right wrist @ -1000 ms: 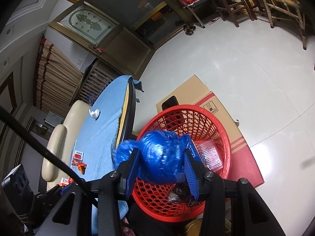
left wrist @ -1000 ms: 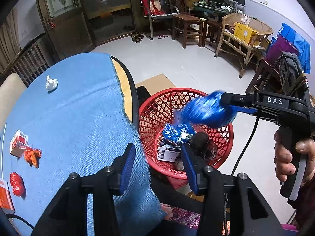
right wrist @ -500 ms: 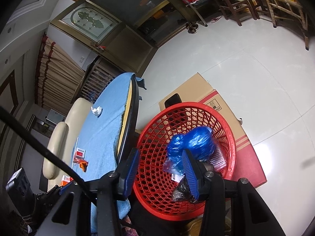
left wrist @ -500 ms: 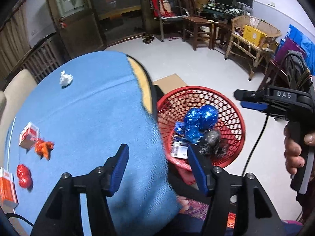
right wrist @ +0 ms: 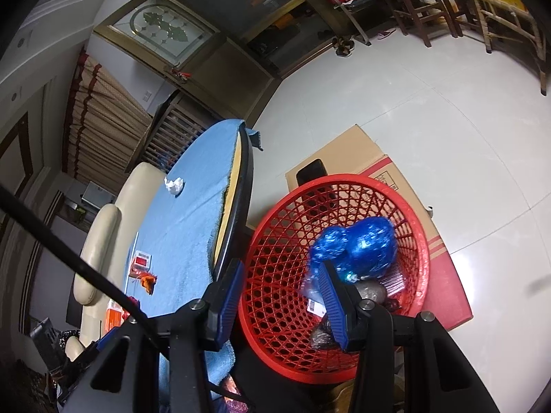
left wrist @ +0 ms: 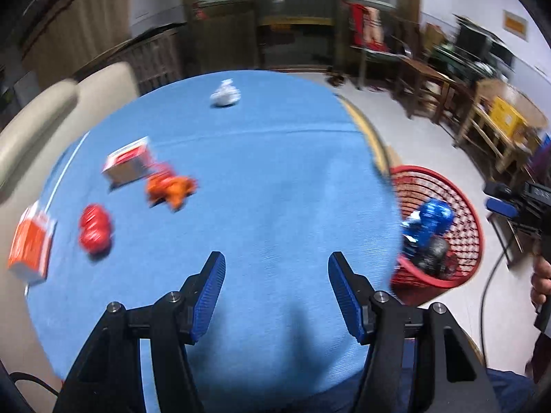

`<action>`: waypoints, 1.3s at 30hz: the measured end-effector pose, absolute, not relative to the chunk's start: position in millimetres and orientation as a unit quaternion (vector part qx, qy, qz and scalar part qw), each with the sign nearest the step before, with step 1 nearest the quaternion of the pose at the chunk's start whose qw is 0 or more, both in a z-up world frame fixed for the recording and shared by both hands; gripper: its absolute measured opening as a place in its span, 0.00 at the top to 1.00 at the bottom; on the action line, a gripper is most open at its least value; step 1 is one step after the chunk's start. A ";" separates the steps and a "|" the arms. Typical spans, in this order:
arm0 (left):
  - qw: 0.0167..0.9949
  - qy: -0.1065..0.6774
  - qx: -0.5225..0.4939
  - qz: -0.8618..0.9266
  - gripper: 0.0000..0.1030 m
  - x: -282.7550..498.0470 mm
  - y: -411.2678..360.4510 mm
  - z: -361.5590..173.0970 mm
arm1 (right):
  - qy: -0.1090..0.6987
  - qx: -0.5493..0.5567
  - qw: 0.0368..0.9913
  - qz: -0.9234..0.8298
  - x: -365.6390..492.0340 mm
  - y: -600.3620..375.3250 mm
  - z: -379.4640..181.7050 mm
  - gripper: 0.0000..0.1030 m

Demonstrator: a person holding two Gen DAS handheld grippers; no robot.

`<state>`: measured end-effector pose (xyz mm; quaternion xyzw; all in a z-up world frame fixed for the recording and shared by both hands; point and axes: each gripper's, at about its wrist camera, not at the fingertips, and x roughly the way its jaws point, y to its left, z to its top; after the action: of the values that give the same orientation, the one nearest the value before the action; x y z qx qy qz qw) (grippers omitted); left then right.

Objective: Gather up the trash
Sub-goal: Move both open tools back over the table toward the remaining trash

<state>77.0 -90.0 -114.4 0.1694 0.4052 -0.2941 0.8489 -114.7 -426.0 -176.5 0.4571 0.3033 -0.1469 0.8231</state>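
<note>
A red mesh basket (right wrist: pixel 275 234) stands on the floor beside the round table and also shows in the left wrist view (left wrist: pixel 471 220). A crumpled blue plastic bag (right wrist: pixel 365 244) lies in it on other trash, also visible in the left wrist view (left wrist: pixel 430 216). My right gripper (right wrist: pixel 280 289) is open and empty above the basket's near rim. My left gripper (left wrist: pixel 275 282) is open and empty over the blue tablecloth (left wrist: pixel 258 206). On the cloth lie a white paper wad (left wrist: pixel 225 94), an orange wrapper (left wrist: pixel 170 187), a red wrapper (left wrist: pixel 94 229), a small red-and-white box (left wrist: pixel 127 161) and an orange box (left wrist: pixel 31 241).
A cardboard box (right wrist: pixel 347 151) lies on the floor behind the basket. A cream sofa (left wrist: pixel 51 110) runs along the table's far left. Wooden chairs and tables (left wrist: pixel 423 79) stand at the room's right side. The right gripper's handle and cable (left wrist: pixel 523 206) show at the right.
My right gripper opened and the blue bag dropped into the red basket. My left gripper swung left from the basket to over the table.
</note>
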 end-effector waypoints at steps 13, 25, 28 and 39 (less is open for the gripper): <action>0.878 0.430 0.091 -0.189 0.39 119.7 5.1 -123.0 | 0.330 0.421 0.838 -0.110 -78.6 -388.9 -166.2 0.53; 0.890 0.437 0.057 -0.122 0.39 144.1 56.9 -130.2 | 0.344 0.371 0.859 -0.074 -35.2 -362.9 -143.3 0.53; 0.890 0.438 0.059 -0.112 0.39 147.0 60.3 -134.6 | 0.343 0.342 0.873 -0.056 -13.3 -347.9 -130.5 0.53; 0.887 0.450 0.061 -0.081 0.39 161.5 74.0 -150.2 | 0.366 0.251 0.896 0.022 63.5 -270.4 -122.6 0.53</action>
<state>161.5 74.0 -150.2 0.0606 0.4502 -0.0806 0.8872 63.5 -270.4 -122.6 0.2514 0.3657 0.0224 0.8959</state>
